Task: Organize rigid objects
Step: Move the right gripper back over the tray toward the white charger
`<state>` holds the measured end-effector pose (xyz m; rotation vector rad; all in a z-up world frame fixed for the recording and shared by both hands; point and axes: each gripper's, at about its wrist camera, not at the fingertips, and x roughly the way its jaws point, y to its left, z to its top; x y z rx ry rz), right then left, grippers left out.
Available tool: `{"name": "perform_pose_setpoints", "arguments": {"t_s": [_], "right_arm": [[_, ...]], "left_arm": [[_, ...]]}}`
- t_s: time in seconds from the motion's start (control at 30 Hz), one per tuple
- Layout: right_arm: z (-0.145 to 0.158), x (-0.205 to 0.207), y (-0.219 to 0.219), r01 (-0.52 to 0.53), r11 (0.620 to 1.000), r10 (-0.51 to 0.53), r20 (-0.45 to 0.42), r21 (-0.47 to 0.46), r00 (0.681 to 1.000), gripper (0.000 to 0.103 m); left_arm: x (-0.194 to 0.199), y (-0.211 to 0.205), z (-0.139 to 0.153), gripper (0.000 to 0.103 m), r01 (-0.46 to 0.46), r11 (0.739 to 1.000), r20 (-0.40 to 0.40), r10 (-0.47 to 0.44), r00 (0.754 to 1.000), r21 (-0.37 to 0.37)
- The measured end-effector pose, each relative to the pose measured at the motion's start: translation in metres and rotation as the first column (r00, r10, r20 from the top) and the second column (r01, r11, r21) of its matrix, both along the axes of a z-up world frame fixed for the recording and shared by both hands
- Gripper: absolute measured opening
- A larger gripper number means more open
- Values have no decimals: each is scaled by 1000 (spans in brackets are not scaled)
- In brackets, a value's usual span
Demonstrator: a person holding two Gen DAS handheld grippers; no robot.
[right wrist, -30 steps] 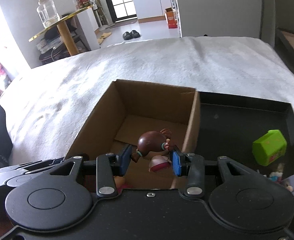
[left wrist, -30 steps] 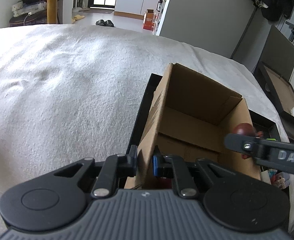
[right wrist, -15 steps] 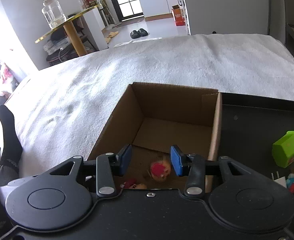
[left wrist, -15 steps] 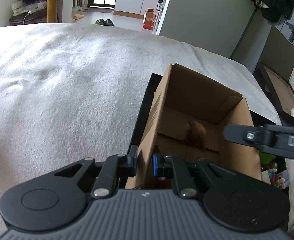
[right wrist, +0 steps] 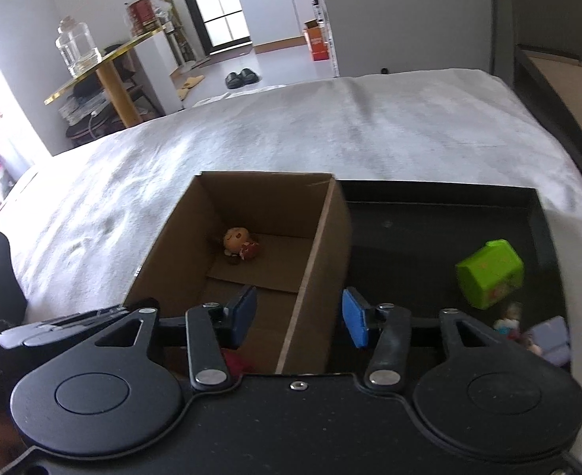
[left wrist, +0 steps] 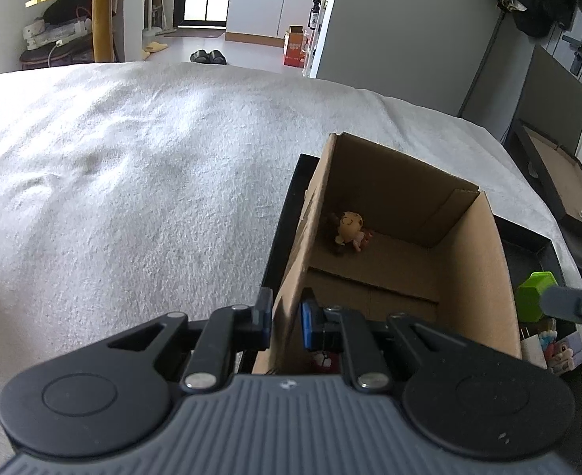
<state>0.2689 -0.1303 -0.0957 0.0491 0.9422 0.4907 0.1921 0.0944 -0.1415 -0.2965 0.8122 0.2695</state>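
An open cardboard box [left wrist: 484, 261] [right wrist: 326, 237] stands in the left end of a black tray [right wrist: 441, 198]. A small brown-haired doll figure [left wrist: 348, 229] [right wrist: 240, 242] lies at the box's far corner. My left gripper [left wrist: 285, 318] is shut on the box's left wall [left wrist: 291, 277]. My right gripper [right wrist: 298, 318] is open and empty, straddling the box's right wall above it. A green toy house [right wrist: 490, 274] [left wrist: 534, 295] lies in the tray to the right, with small figures [right wrist: 508, 318] near it.
The tray sits on a white blanket [left wrist: 132, 182] covering a bed. A red item [right wrist: 237, 362] lies at the box's near end, mostly hidden. A flat dark box [left wrist: 556, 182] is off the bed's right side. A gold table [right wrist: 105, 75] stands far left.
My right gripper let go of the doll, which dropped into the box and came to rest at its far corner. The right gripper opened wider and moved right. The left gripper kept still.
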Motion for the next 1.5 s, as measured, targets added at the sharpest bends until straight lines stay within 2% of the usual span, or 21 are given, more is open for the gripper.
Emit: {"name": "perform_pose_setpoints", "arguments": {"t_s": [0.43,0.5,0.77,0.97,1.5], "right_arm": [[-11,-9,-58,107,994,-107,-13,-15,994,53],[-13,-10,-65,119,993,-119,-16,-16,993,53],[-24,-11,-87,156,987,-157,-41,-25,987,55],[-34,-11,-96,169,985,-170,-62,-32,983,57],[-69,0,-105,199,979,-204,-126,-54,971,57]], "left_arm": [[1,-10,2,18,-5,999,-17,6,1000,39],[1,-10,1,22,-6,999,-23,7,1000,43],[3,-14,1,52,-14,996,-31,16,999,83],[6,-18,-1,67,-5,995,-48,10,999,101],[11,-23,-6,73,13,993,-72,-4,997,116]]}}
